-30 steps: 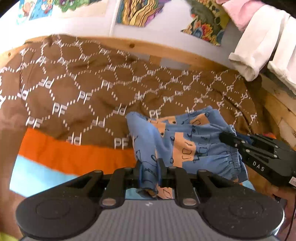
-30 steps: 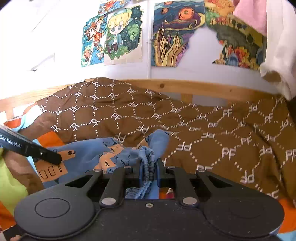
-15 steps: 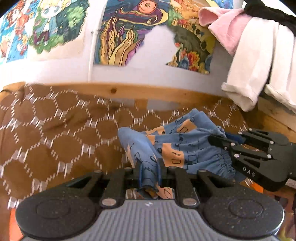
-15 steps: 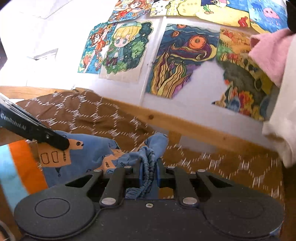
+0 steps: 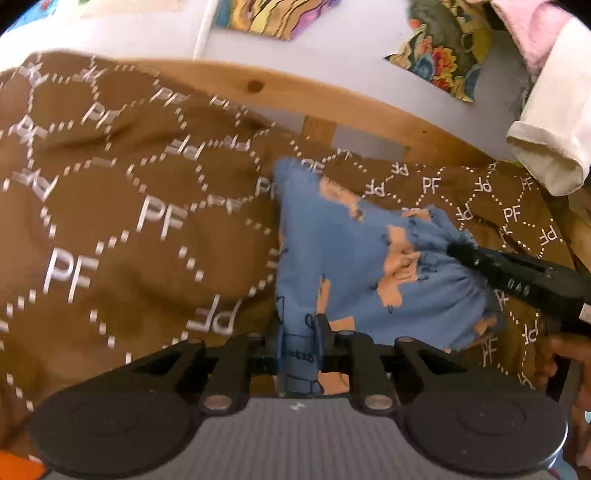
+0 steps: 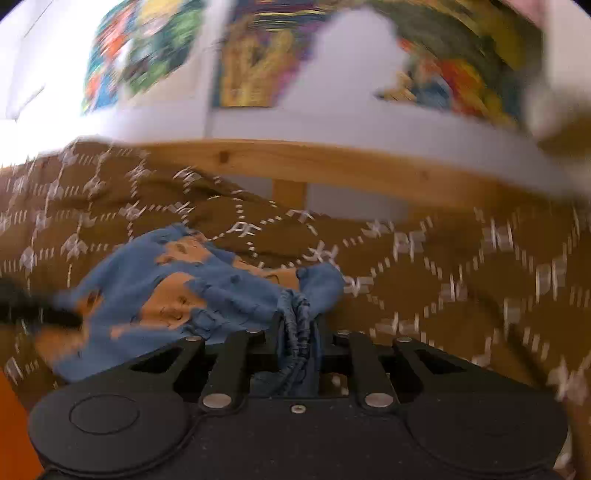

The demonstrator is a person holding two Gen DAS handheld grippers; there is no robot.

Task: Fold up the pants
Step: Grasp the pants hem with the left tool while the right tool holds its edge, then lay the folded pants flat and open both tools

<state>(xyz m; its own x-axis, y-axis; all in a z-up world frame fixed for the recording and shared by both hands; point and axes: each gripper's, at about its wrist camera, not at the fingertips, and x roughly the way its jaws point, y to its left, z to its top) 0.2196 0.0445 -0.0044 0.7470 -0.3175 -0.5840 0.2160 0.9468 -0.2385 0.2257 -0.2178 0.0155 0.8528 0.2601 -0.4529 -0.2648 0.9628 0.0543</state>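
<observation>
Left wrist view. Left gripper (image 5: 298,341) clamped on a narrow fold of the blue pants (image 5: 354,266), the fabric squeezed between both fingers at the lower centre. Pants patterned with orange patches, spread out from the grip toward the wooden bed rail (image 5: 332,96), lying over the brown "PF" blanket (image 5: 129,221). Right gripper (image 5: 458,251) reaching in from the right of the pants, its tip buried in the gathered waistband; seemingly pinching it, though the fingers blur together here. Compared with half a second ago: camera tilted down, less of the wall posters (image 5: 269,14) visible, far more blanket; pants stretched flatter and wider, no longer bunched up high near the rail. White hanging cloth (image 5: 550,122) at the upper right of the rail, as before.

Right wrist view. Heavy motion blur throughout. Right gripper (image 6: 299,332) pressed shut on the ruched elastic waistband of the pants (image 6: 177,288), cloth bunched between the fingers. Rest of the pants trailing left of the grip across the blanket (image 6: 424,288), below the bed rail (image 6: 332,162). Left gripper (image 6: 33,310) a dark smear at the far-left edge of the pants; grip not readable here. Against the earlier frame: view dropped, posters (image 6: 251,70) pushed to the top, rail now level across the middle, pants lower and closer to the blanket.
</observation>
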